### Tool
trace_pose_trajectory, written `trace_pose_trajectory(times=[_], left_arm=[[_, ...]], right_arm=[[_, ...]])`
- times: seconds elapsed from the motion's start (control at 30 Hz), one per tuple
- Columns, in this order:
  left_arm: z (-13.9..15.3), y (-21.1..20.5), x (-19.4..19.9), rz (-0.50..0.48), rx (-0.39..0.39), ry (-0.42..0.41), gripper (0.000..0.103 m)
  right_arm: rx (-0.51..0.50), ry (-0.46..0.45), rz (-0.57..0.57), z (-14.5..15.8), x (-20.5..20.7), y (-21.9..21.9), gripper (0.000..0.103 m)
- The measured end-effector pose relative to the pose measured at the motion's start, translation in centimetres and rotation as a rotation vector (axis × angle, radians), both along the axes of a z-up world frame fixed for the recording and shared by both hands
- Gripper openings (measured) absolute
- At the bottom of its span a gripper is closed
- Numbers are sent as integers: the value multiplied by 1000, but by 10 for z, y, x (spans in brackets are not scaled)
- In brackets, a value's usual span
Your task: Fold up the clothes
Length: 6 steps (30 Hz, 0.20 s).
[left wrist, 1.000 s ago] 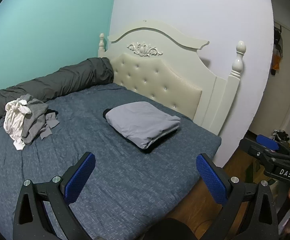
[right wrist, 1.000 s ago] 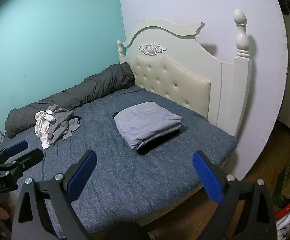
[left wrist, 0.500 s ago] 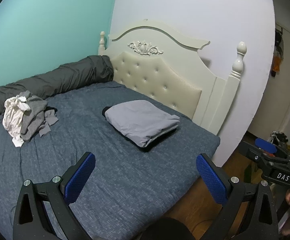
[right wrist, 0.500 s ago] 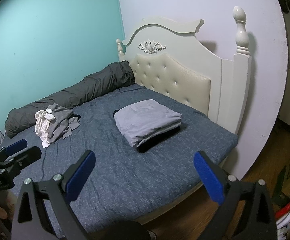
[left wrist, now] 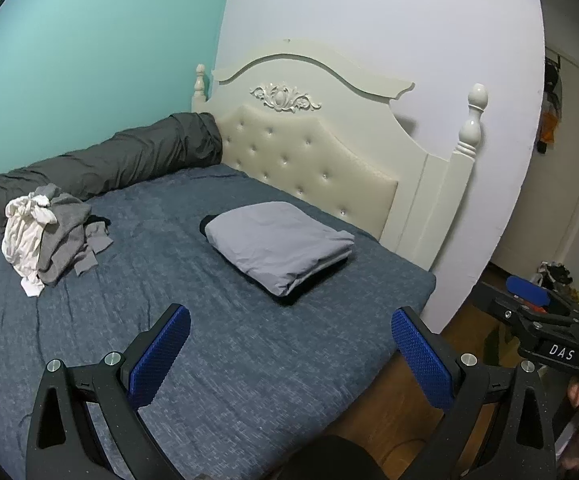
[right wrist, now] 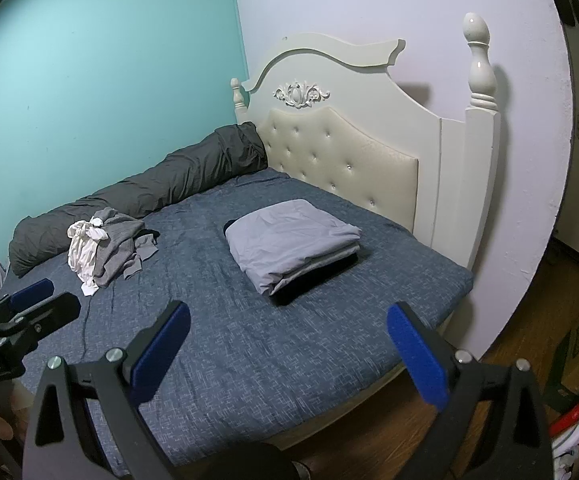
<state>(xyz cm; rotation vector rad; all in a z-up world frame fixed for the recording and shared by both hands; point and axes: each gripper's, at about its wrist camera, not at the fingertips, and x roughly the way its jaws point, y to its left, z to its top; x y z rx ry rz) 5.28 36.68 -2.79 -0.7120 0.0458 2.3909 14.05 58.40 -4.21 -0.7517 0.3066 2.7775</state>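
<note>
Left wrist view: the folded stack [left wrist: 279, 246] sits on the blue bedspread [left wrist: 217, 344], over toward the right side and fairly near the cream headboard [left wrist: 309, 152]. It's a neat rectangle, pale grey on top, with thinner grey layers and something black at the bottom poking out along the near edge and at the far left corner. Its long axis runs diagonally, from far left to near right, roughly parallel with the headboard. The top has a few soft creases but lies flat.

Well apart from it, on the left side of the bed, there's a crumpled pile [left wrist: 49, 244] of white and grey clothes, just in front of the dark grey rolled duvet [left wrist: 101, 168] along the teal wall.

The left gripper [left wrist: 289, 348] hangs above the near part of the bed, fingers spread wide and holding nothing. Same for the right gripper [right wrist: 287, 350] in its own view: spread apart, empty, well short of the stack [right wrist: 293, 240].
</note>
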Motion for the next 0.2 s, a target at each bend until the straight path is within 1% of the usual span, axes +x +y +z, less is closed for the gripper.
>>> trace_pose_trajectory(times=[0.2], left_arm=[[-1,1,1,-3,0,3,102]], right_arm=[[-4,-1,-6,-1,1,2,99]])
